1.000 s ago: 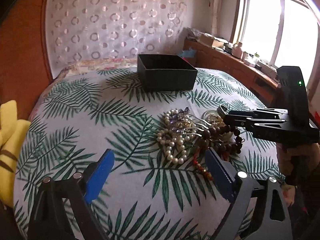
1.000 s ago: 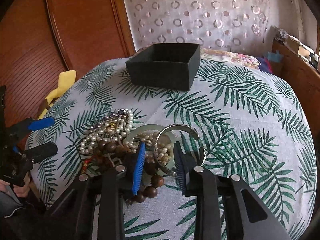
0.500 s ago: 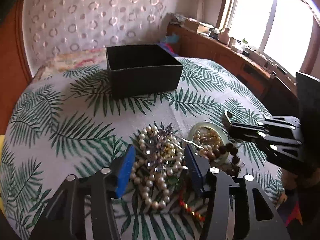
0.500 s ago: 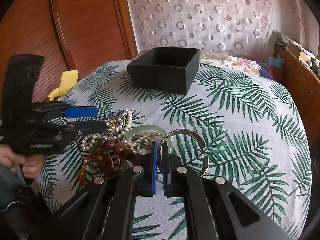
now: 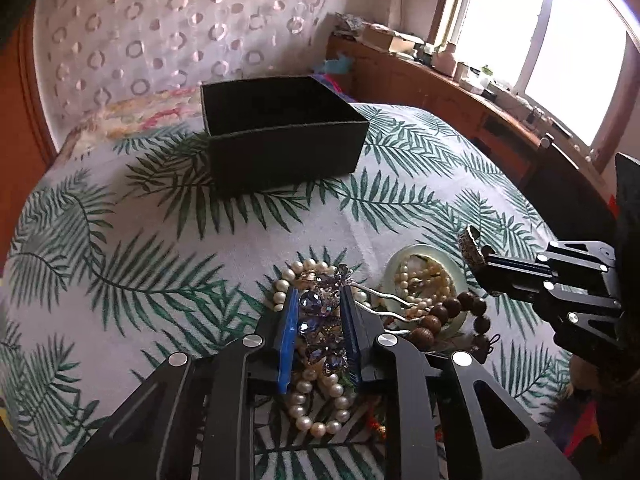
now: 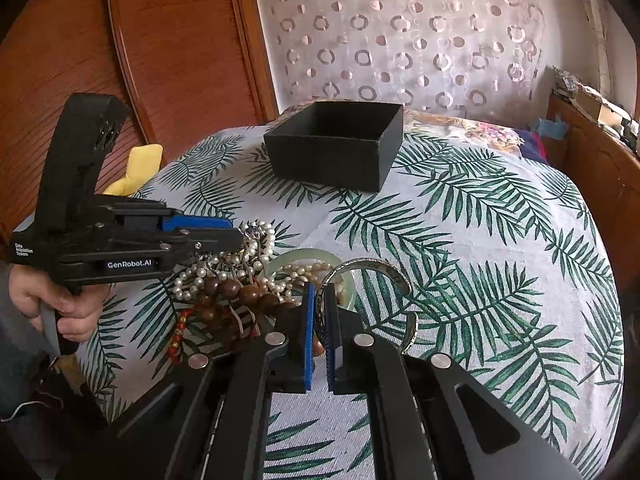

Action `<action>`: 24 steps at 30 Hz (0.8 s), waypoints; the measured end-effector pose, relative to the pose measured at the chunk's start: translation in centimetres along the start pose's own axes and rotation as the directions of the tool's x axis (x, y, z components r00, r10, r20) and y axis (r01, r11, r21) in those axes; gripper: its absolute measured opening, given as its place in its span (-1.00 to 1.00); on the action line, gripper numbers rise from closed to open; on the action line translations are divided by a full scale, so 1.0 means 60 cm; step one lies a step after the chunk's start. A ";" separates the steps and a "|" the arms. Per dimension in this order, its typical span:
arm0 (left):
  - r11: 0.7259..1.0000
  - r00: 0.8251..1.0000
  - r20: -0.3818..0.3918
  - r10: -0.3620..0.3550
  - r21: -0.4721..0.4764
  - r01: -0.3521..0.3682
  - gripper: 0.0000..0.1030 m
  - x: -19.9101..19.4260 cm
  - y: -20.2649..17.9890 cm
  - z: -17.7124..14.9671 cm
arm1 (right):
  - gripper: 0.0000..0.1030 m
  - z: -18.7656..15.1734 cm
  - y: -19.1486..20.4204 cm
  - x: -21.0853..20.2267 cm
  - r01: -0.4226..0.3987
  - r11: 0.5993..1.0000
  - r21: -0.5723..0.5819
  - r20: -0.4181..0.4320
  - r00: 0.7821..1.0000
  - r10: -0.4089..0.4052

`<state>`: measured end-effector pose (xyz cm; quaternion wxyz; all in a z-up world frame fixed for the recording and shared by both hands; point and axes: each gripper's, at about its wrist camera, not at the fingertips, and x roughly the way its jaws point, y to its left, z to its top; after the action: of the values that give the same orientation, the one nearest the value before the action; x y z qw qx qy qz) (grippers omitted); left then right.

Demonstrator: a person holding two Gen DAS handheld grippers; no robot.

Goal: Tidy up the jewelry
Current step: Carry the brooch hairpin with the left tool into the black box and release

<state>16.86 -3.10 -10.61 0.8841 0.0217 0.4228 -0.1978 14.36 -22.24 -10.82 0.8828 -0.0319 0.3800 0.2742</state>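
A pile of jewelry lies on the leaf-print cloth: a pearl necklace (image 5: 320, 420), brown wooden beads (image 6: 240, 292), a pale green bangle (image 5: 424, 252) and a red bead string (image 6: 178, 330). My left gripper (image 5: 318, 304) is shut on a purple gem hairpin (image 5: 320, 312) over the pearls; it also shows in the right wrist view (image 6: 236, 236). My right gripper (image 6: 318, 292) is shut on a silver bangle (image 6: 368, 268) and holds it tilted up; it also shows in the left wrist view (image 5: 480, 256). An open black box (image 5: 280, 136) stands behind the pile.
The round table's cloth (image 6: 500, 240) drops off at its edges. A yellow cloth (image 6: 136, 168) lies at the left edge by the wooden headboard (image 6: 160, 40). A wooden sideboard (image 5: 460, 92) with clutter runs under the window at right.
My left gripper moved forward over the pile and closed on the purple hairpin. My right gripper closed on the silver bangle and lifted its near side.
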 end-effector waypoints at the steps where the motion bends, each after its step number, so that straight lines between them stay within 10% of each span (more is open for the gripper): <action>1: 1.000 1.000 0.005 0.011 0.004 -0.011 -0.63 -0.003 0.002 0.001 | -0.89 -0.001 0.000 0.000 0.001 1.000 -0.001 0.000 1.000 -0.001; 24: 0.988 0.974 0.174 0.145 -0.070 -0.135 -0.62 -0.063 0.066 0.087 | -0.89 0.078 -0.001 -0.003 0.050 0.994 -0.097 0.081 0.996 -0.042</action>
<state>20.04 0.72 -4.94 0.9304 0.0081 0.3447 -0.1240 17.37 -21.11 -7.38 0.9005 -0.0733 0.3302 0.2733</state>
